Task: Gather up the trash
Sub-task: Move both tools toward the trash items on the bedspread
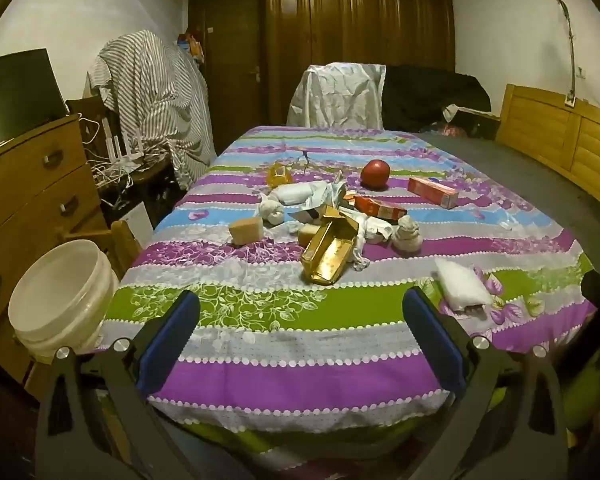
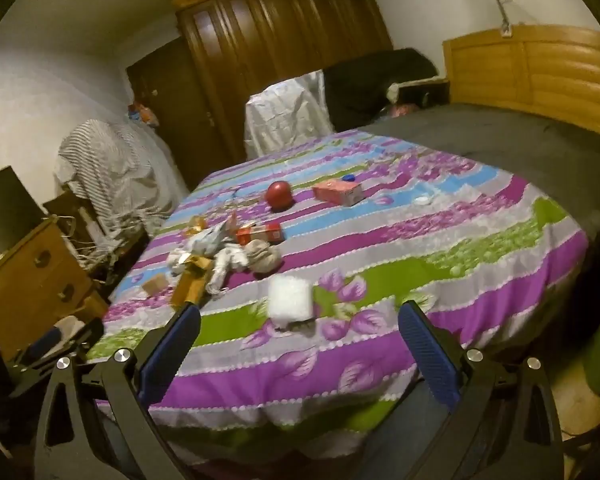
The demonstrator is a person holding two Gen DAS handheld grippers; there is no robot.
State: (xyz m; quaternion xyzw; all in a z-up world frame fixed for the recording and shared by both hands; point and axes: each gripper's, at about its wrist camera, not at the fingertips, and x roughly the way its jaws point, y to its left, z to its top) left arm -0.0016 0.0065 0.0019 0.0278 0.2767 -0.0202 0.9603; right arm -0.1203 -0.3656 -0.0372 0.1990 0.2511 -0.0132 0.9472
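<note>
1. The left gripper [image 1: 300, 304] is hovering low over the near edge of the bed [image 1: 284, 360], pointing straight along the striped floral cover, its two blue-padded fingers [image 1: 180, 320] spread wide and holding nothing.
2. The right gripper [image 2: 300, 316] is sitting at the same near edge but angled toward the bed's left side, its jaws likewise released and empty.
3. The trash is lying in a heap mid-bed: a gold box [image 1: 330, 250] is resting open and tilted at the front of the heap, touching crumpled white paper [image 1: 364, 236], with a red carton [image 1: 380, 208] just behind it.
4. A tan block [image 1: 246, 230] is sitting just left of the heap, and a second red carton [image 1: 432, 192] is lying apart to the right, near a red ball [image 1: 375, 174].
5. A white plastic packet [image 1: 462, 286] is lying alone, close to the near edge; in the right wrist view the white plastic packet [image 2: 291, 298] is falling between the spread fingers, ahead of them and not touching.
6. Only the left wrist view is showing a white bucket [image 1: 60, 300] beside the bed's left near corner, in front of a wooden dresser [image 1: 32, 184].
7. Only the right wrist view is showing a small blue cap [image 2: 348, 178] behind the far carton and a small white lid [image 2: 422, 200] well to the right; that view is somewhat blurred.
</note>
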